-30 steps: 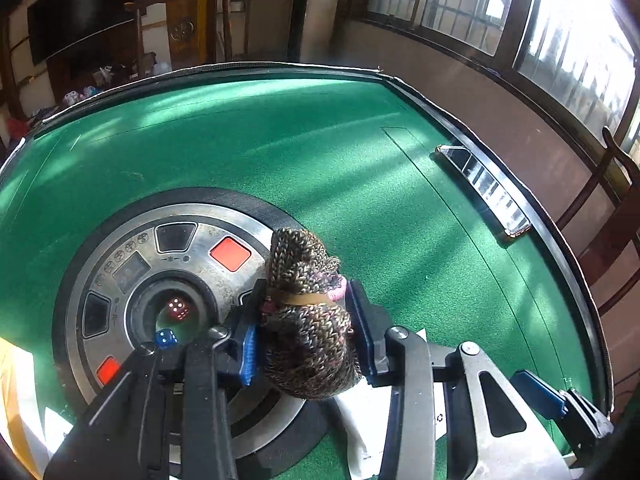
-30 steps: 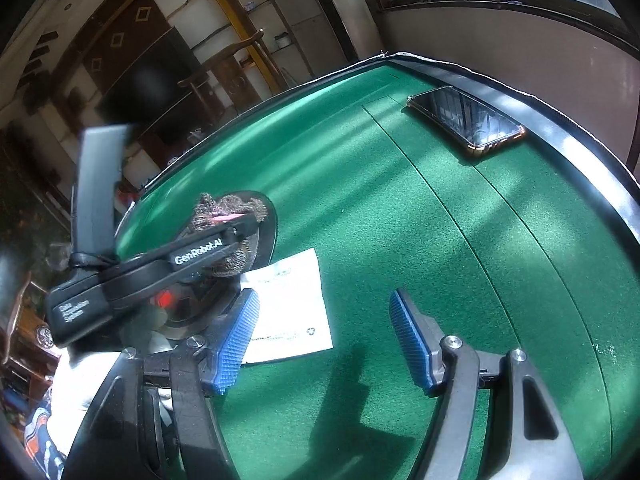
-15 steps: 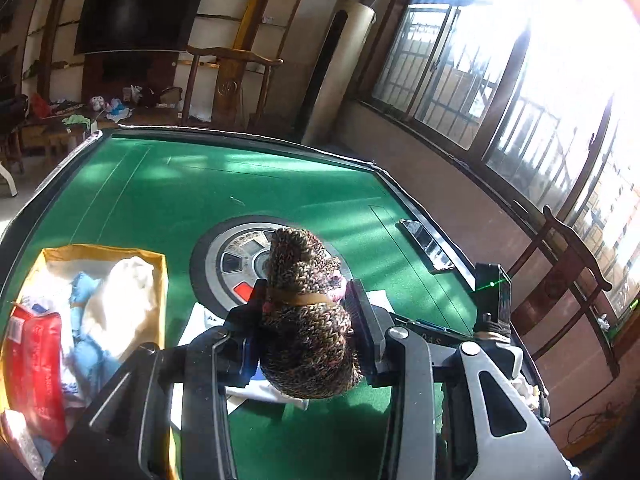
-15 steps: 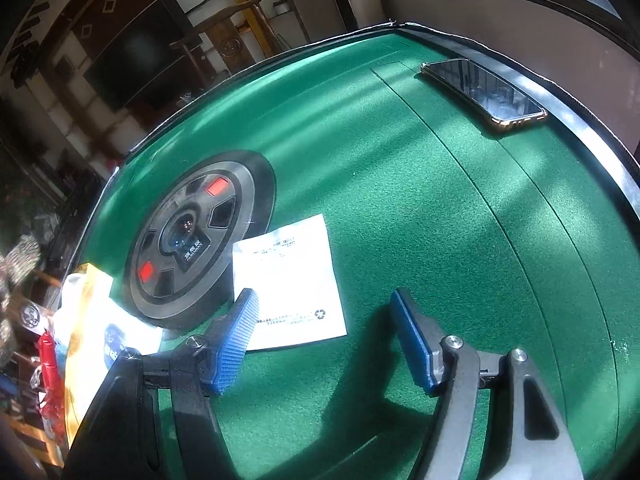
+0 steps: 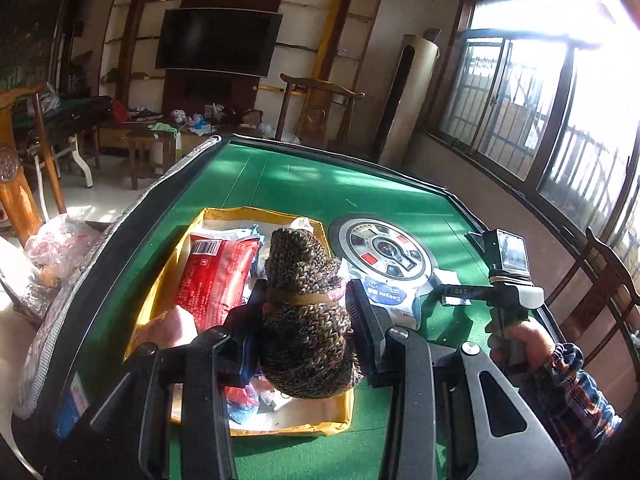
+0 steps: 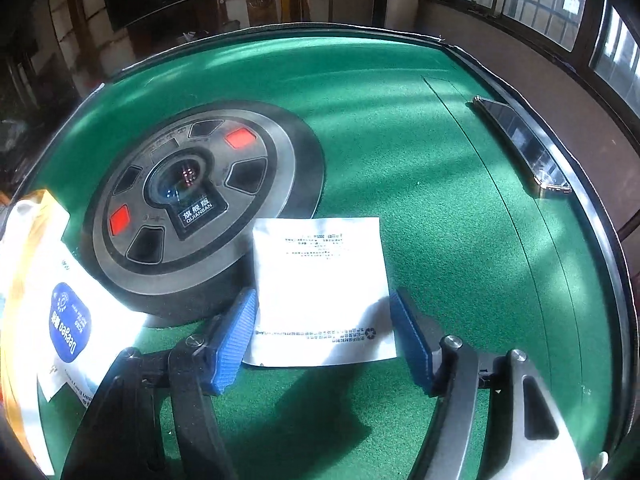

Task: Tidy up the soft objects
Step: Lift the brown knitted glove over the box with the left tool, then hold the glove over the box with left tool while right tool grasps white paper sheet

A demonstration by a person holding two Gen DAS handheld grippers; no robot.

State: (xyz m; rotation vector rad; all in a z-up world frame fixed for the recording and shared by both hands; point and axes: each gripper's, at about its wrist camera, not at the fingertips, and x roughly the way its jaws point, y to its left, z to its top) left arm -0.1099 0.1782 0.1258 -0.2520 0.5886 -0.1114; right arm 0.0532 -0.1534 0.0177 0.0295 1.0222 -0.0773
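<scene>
On the left, a yellow box (image 5: 188,248) already holds a red packet (image 5: 216,276) and other soft items. The left gripper (image 5: 304,320) clamps a knitted bundle (image 5: 304,312) above it, not yet dropped. Right, the right gripper (image 6: 324,340), jaws apart and just narrowing, straddles a white packet (image 6: 320,280) left to collect.

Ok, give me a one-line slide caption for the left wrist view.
Left gripper clamps a brown knitted bundle above the yellow bin of soft packets on the green table.
</scene>
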